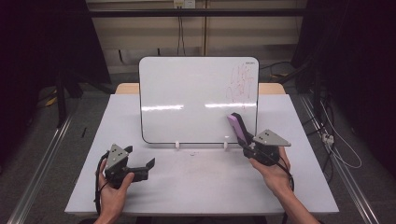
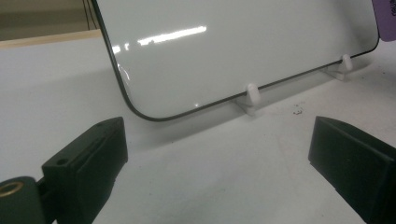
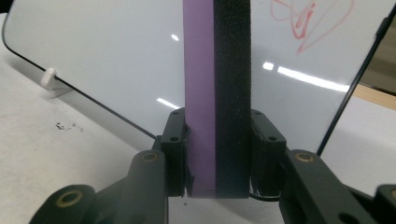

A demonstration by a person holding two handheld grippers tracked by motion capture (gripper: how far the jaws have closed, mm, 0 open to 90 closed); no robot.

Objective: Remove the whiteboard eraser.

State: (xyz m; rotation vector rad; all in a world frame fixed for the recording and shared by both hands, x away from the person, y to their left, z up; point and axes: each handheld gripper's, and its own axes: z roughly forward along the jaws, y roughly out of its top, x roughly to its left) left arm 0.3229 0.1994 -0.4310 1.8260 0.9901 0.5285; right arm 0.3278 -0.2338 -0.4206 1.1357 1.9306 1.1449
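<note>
A white table (image 1: 201, 182) stands in a dim room, with dark floor, rails and cables around it and a pale wall behind. The eraser (image 1: 239, 127), purple on one side and black foam on the other, is clamped upright in the right gripper (image 1: 246, 141) near the table's right edge, its tip against the lower right part of the whiteboard (image 1: 187, 100). The whiteboard stands on two small white feet (image 1: 177, 145) across the middle of the table; red scribble (image 1: 243, 81) fills its upper right corner. The left gripper (image 1: 148, 167) rests near the front left, jaws wide apart with nothing between them. The right gripper view shows the foam layer and the pads pressing both sides of the eraser; the left gripper view shows the whiteboard's rounded lower corner and a dark speck (image 2: 296, 111) on the table.
</note>
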